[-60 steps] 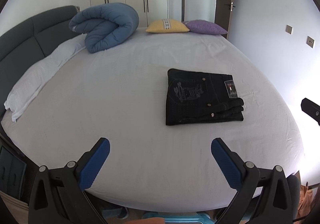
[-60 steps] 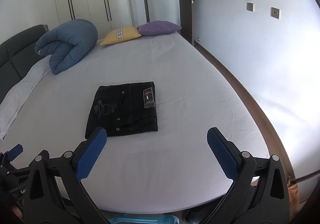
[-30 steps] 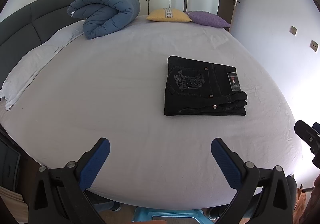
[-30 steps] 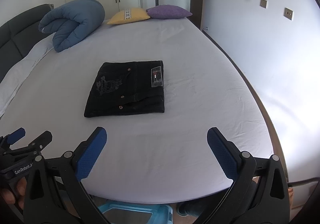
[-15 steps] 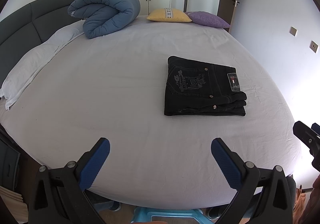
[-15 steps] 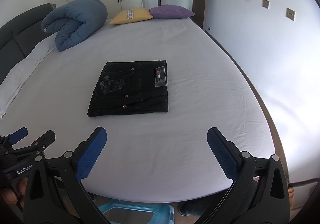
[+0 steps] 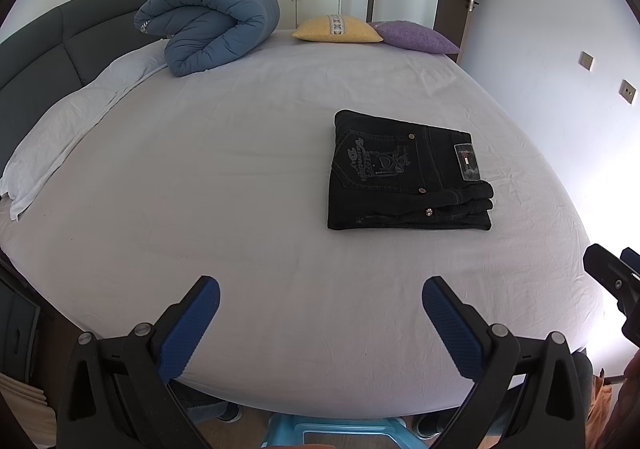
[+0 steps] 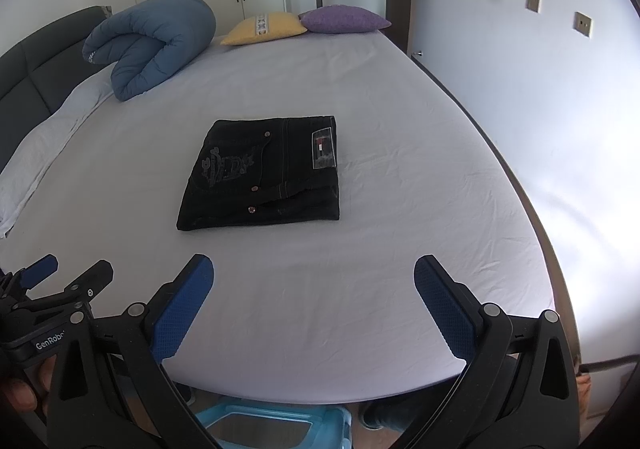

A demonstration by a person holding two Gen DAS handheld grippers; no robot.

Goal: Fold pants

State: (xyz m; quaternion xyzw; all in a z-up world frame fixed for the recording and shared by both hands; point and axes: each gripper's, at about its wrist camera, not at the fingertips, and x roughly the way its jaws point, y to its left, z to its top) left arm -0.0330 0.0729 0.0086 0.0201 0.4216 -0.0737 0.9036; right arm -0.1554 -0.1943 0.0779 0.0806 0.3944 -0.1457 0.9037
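Observation:
Black jeans point(image 7: 404, 173) lie folded into a compact rectangle on the white bed sheet point(image 7: 240, 169), back pocket and label up. They also show in the right wrist view point(image 8: 264, 173). My left gripper point(image 7: 320, 305) is open and empty, held back over the bed's near edge, well short of the jeans. My right gripper point(image 8: 314, 289) is open and empty, also near the bed's front edge. The left gripper shows at the lower left of the right wrist view point(image 8: 60, 289), and part of the right gripper at the right edge of the left wrist view point(image 7: 612, 277).
A rolled blue duvet point(image 7: 212, 25), a yellow cushion point(image 7: 336, 29) and a purple cushion point(image 7: 416, 37) lie at the far side. White pillows point(image 7: 72, 129) line the dark headboard point(image 7: 36, 49). A light blue stool point(image 8: 276, 425) stands below the bed edge. A wall is close on the right.
Both grippers drew back and rose slightly two seconds ago, then held nearly still. The jeans have stayed folded in place; both grippers remain open.

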